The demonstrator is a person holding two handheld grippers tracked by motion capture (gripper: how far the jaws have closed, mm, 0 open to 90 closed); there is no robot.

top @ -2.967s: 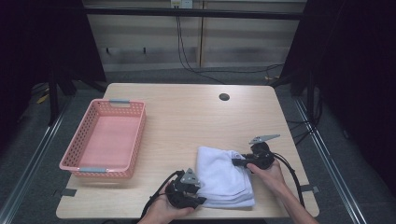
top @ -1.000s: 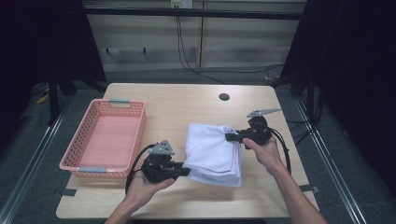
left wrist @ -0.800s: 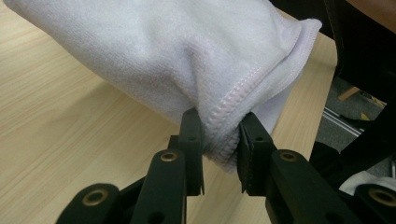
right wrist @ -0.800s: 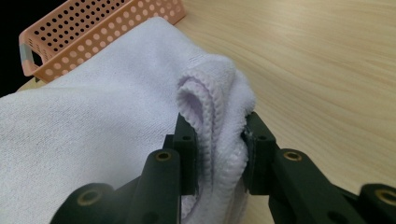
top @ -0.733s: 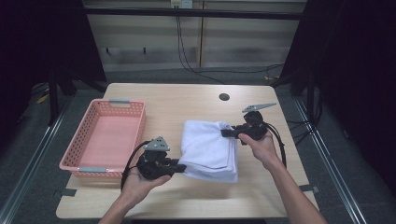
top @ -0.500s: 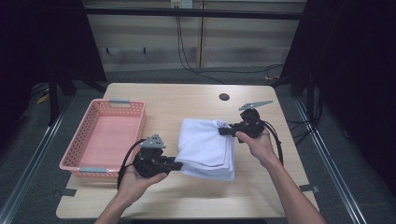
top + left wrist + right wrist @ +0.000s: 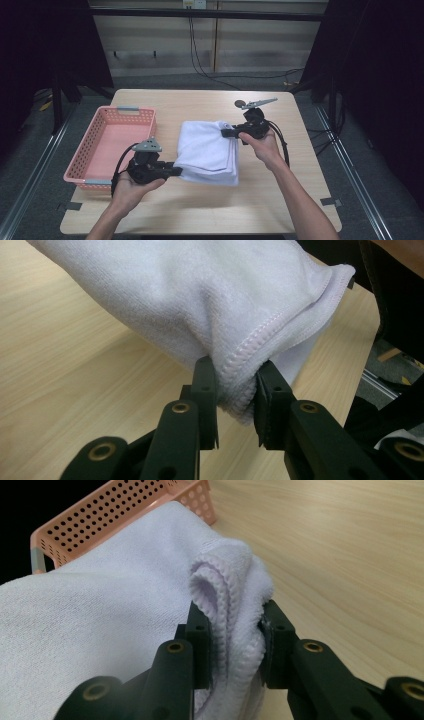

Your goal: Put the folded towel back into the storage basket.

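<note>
High view showed a person holding a folded white towel (image 7: 209, 152) between two tools above the bench (image 7: 300, 200), just beside a pink basket (image 7: 107, 145). The left tool (image 7: 176, 170) gripped the near left corner and the right tool (image 7: 225, 133) the far right corner. With opposite corners pinched, the stacked layers probably held together and the fold did not fall open, which suited carrying the towel across to the basket. The basket stood with nothing in it, its long side toward the towel, so the drop looked short. A small dark disc (image 7: 240, 104) lay near the far edge of the bench. No writing or label could be read from up there.

Left gripper view showed that tool's jaws narrowed on the stitched hem (image 7: 240, 360) of the towel, the cloth bunched between the pads and hanging clear of the wood. No tag or brand showed on the hem.

Right gripper view showed its jaws clamped on several folded layers (image 7: 225, 595) at once, likely to keep every ply from slipping. The basket's perforated wall (image 7: 115, 515) sat just beyond the towel. No lettering was visible on it.
</note>
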